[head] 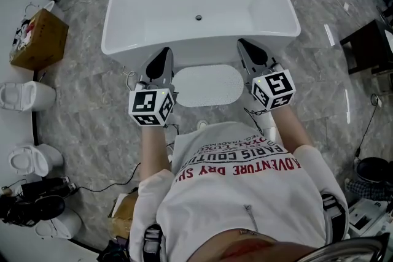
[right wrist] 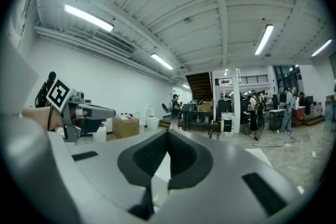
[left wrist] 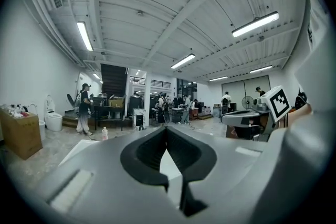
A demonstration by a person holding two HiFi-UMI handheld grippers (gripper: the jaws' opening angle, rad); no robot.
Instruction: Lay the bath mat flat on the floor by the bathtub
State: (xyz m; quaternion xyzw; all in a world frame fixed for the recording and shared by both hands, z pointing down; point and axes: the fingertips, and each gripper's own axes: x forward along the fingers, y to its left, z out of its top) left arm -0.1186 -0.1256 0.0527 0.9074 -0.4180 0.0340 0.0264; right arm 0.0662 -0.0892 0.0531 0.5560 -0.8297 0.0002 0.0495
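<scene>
- The bath mat [head: 207, 85] is a white oval. It lies on the floor [head: 92, 113] just in front of the near long side of the bathtub [head: 123, 21], and it looks flat, with no fold that I can see.
- Its long axis runs along this near side of the bathtub, from left to right.
- The left gripper [head: 164, 53] is in front of the bathtub over the left end of the mat, and the right gripper [head: 244, 44] is over the right end. The mat is therefore between them, and both point toward the bathtub.
- In the left gripper view the jaws are closed together with nothing between them [left wrist: 166, 135]. In the right gripper view it is the same: jaws together, empty [right wrist: 168, 137].
- Both gripper views look across the room and not down, so the mat must be below the jaws and not in front of them.
- Neither hand is clearly nearer, since each has one end of the mat beside it.
- My judgement is that the task is almost done or done. If a correction is needed, the jaws must first tilt down toward the floor.
</scene>
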